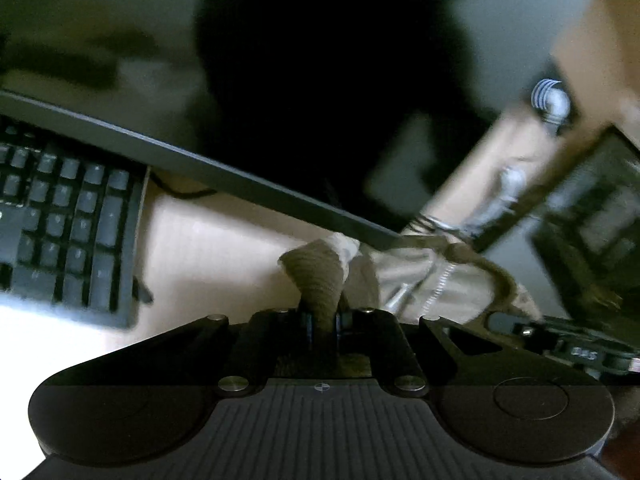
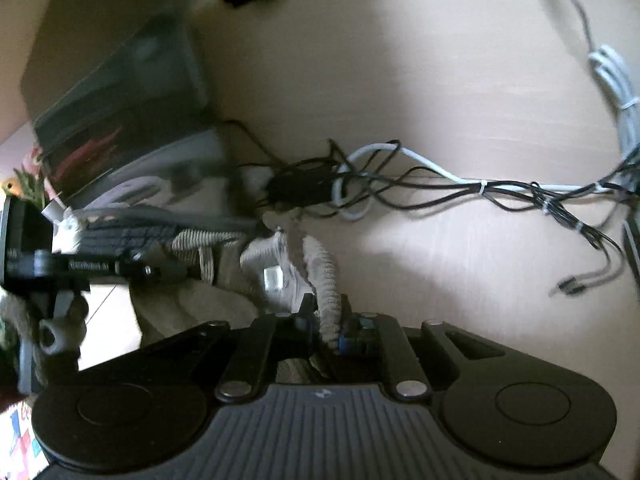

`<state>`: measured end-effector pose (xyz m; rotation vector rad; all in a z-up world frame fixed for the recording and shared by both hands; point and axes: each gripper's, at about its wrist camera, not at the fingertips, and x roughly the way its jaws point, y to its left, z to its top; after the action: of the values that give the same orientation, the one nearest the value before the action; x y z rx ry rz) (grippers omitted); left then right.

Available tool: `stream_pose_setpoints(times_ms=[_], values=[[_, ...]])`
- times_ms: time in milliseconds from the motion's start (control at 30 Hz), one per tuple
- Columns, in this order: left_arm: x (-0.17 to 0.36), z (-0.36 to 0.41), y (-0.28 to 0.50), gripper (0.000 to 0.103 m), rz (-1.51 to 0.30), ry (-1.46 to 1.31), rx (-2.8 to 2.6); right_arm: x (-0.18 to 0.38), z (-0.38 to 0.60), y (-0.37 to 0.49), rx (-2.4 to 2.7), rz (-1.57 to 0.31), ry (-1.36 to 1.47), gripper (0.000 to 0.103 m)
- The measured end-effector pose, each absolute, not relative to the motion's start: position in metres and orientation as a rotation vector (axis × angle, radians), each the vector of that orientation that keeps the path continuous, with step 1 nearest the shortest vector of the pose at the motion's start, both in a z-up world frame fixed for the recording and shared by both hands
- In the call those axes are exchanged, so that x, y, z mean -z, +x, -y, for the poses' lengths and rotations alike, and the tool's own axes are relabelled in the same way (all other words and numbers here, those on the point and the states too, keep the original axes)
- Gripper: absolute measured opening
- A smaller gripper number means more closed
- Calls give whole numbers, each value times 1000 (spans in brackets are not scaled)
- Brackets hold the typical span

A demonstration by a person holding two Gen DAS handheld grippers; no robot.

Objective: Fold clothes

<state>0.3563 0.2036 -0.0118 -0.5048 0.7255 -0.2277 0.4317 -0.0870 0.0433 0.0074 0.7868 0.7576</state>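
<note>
A beige-grey garment with a ribbed hem and a metal zipper (image 1: 436, 280) hangs over the light wooden desk. In the left wrist view my left gripper (image 1: 323, 322) is shut on a ribbed fold of the garment (image 1: 320, 276), which bunches up between the fingers. The rest of the cloth (image 1: 404, 268) spreads to the right toward the other gripper (image 1: 560, 340). In the right wrist view my right gripper (image 2: 332, 322) is shut on the ribbed edge of the garment (image 2: 326, 276). The left gripper (image 2: 60, 272) shows at the left, with cloth stretched between the two.
A black keyboard (image 1: 68, 216) lies at the left, behind a dark monitor edge (image 1: 240, 176). A tangle of black and white cables (image 2: 400, 180) crosses the desk (image 2: 440, 80). A dark box-like device (image 2: 120, 100) stands at the left. A person's forearm with bracelets (image 1: 460, 208) shows.
</note>
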Motion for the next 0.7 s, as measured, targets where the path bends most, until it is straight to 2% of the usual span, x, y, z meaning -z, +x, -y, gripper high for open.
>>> stream_pose_setpoints(times_ms=[200,300,433,467,500,533,567,600,700], values=[[-2,-207,279,11,-717,-456,394,-49,97,331,-759,-771,-164,9],[10,-218,251,16,-785,-445,438,-33,93,282,-756,-786,-312,9],[24,-232,228,34,-897,-418,485,-5,90,237,-696,-809,-471,10],[25,-240,222,44,-919,-418,499,-2,93,231,-687,-822,-478,11],[25,-249,216,49,-939,-420,514,-1,95,224,-680,-836,-479,17],[24,-258,212,62,-950,-440,525,0,98,218,-672,-851,-481,27],[24,-267,209,73,-954,-472,533,0,103,214,-669,-867,-470,32],[24,-276,207,77,-948,-524,534,-3,110,209,-659,-876,-458,43],[24,-300,207,83,-906,-711,509,-13,138,202,-622,-886,-365,51]])
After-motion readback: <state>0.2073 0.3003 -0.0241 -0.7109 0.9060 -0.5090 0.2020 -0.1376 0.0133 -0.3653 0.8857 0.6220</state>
